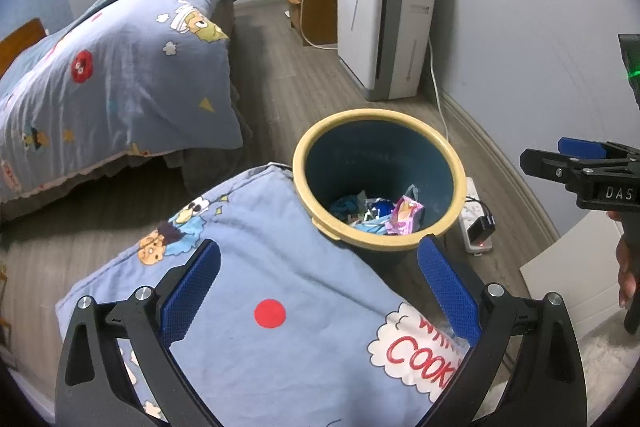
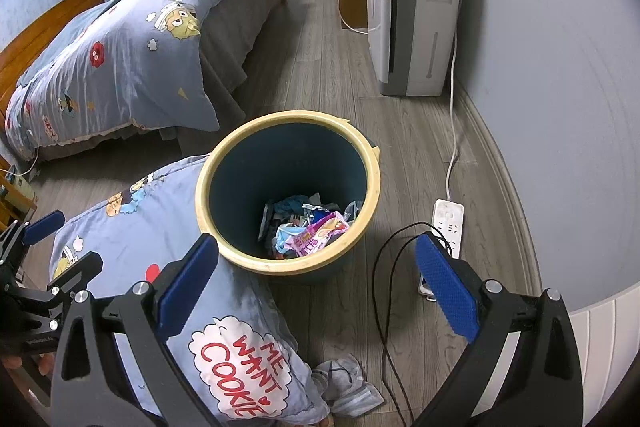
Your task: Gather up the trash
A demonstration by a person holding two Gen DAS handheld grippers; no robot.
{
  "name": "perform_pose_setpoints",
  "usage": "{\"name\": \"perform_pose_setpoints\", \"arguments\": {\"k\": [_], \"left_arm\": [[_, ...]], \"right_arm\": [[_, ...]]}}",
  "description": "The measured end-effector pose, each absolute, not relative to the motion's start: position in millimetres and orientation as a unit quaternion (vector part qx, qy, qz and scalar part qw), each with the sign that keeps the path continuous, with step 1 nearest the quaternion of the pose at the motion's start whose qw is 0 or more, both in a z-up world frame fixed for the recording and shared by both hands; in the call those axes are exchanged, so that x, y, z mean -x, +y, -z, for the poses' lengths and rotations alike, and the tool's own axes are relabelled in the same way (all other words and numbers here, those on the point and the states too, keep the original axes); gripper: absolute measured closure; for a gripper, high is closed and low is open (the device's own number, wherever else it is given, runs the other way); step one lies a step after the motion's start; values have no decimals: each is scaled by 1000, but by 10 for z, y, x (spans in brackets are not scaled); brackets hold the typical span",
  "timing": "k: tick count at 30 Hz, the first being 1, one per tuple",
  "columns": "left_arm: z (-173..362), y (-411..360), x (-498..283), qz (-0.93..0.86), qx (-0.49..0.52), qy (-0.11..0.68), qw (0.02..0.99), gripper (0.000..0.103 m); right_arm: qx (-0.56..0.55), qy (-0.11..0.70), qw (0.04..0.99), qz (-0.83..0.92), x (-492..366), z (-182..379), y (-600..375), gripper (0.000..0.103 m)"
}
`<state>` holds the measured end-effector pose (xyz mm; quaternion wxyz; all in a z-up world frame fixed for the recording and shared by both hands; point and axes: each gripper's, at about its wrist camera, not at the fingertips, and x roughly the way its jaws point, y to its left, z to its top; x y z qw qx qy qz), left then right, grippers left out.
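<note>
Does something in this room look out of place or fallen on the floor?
Yes. A pillow lies on the floor, leaning against the trash bin, not on the bed. A crumpled grey wrapper lies on the floor beside it, outside the bin. Both tools are open and empty.

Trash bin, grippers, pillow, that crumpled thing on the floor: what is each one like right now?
Trash bin: upright, no lid, wrappers at the bottom.
Left gripper: open, fingers empty, over the pillow.
Right gripper: open, fingers empty.
Pillow: leaning against the bin.
Crumpled mask: on the floor, not picked up.
Power strip: on the floor, plugs in it.
</note>
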<state>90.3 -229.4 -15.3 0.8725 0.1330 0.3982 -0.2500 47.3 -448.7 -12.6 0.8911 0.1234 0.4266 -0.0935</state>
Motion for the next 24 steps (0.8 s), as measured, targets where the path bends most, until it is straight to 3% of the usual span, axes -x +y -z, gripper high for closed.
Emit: {"name": "perform_pose_setpoints", "arguments": {"k": [24], "left_arm": [[133,-2344,-865,256,-140,392,873,5]], "right_arm": [[-122,430,890,94,-469,168,-4484,6]]}}
